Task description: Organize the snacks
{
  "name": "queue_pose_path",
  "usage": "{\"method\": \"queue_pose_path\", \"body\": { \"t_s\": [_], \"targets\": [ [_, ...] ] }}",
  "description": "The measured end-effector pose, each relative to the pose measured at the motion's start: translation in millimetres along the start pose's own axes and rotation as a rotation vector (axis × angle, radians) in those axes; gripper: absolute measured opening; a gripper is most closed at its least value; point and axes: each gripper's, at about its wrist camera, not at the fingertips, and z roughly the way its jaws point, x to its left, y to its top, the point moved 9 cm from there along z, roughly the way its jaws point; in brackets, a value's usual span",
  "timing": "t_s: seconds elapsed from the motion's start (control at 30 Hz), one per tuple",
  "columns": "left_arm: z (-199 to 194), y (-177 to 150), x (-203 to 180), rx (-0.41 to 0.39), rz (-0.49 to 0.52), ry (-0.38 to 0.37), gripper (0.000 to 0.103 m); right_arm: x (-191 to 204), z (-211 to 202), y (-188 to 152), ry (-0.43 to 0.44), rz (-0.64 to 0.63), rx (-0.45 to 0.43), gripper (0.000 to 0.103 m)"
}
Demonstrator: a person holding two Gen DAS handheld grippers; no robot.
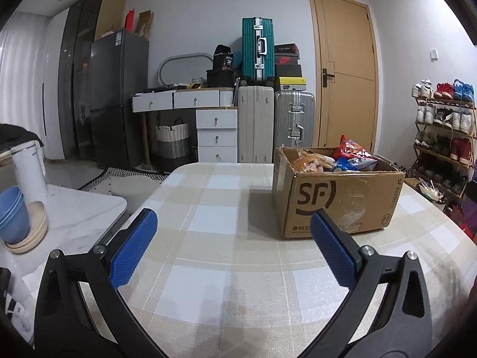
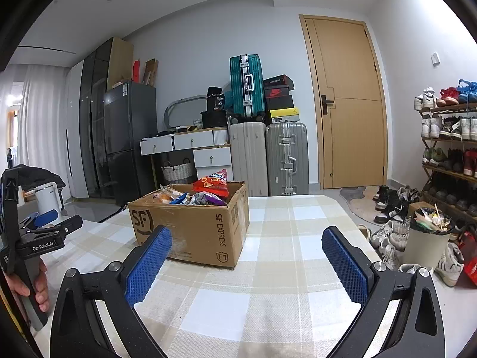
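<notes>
Both grippers, left gripper (image 1: 234, 232) and right gripper (image 2: 246, 249), hovering spread wide, empty; snacks (image 2: 208, 192) sitting in SF cardboard box (image 2: 190, 232); next likely reaching in.

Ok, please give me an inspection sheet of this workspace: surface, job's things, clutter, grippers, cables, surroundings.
Surface: table under a checked cloth, bare in front of both grippers.
Job's things: open cardboard box on the table, filled with snack bags.
Clutter: blue bowls stacked on plates and a white kettle on the side counter.
Grippers: left gripper open, empty; right gripper open, empty.
Cables: nothing seen.
Surroundings: suitcases, closed door, shoe rack, full bin.
</notes>
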Motion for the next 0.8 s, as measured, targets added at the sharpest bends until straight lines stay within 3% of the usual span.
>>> {"method": "queue_pose_path", "body": {
  "t_s": [0.8],
  "targets": [
    [8.2, 0.4, -4.8, -0.006, 0.014, 0.004, 0.103, 6.2, -7.3, 4.2, -0.023, -0.053, -0.009, 0.102]
  ]
}}
